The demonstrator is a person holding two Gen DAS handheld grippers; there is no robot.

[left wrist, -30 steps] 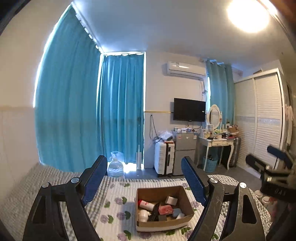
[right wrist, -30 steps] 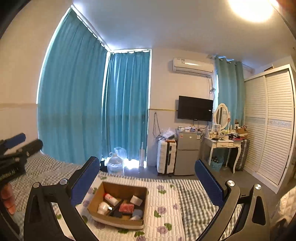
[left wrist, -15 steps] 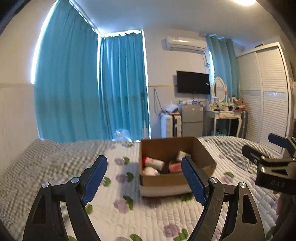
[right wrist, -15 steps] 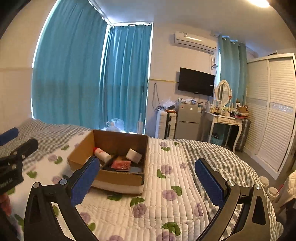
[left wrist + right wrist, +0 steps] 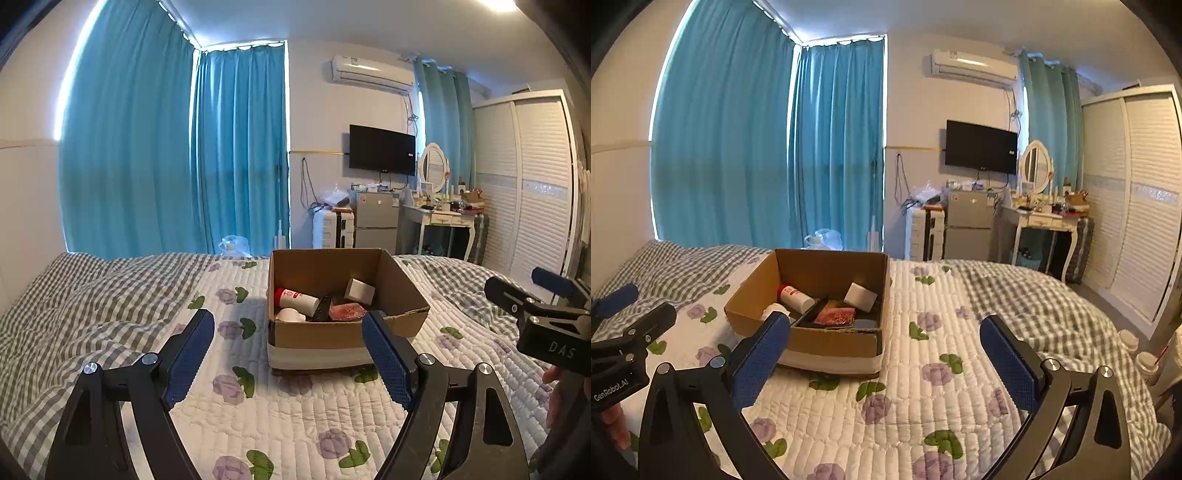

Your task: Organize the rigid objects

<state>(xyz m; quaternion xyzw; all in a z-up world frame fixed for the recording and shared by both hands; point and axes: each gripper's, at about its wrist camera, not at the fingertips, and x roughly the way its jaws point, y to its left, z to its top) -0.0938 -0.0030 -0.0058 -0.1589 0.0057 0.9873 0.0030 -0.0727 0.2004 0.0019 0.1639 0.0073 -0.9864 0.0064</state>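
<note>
We are holding both grippers, left (image 5: 287, 360) and right (image 5: 882, 365), wide open and empty over the quilt (image 5: 923, 406). The bottle (image 5: 297, 297), white block (image 5: 360, 290) and red packet (image 5: 347, 311) are lying jumbled in the box (image 5: 332, 338) mid-bed; sorted or not, we cannot tell

The cardboard box (image 5: 347, 295) stands open-topped on the bed (image 5: 295, 417), so entry from above is unobstructed. Its upright walls block sideways entry. Inside, a white bottle (image 5: 297, 298), a white block (image 5: 360, 289) and a red packet (image 5: 347, 311) crowd the floor. The quilt around the box lies bare.
</note>
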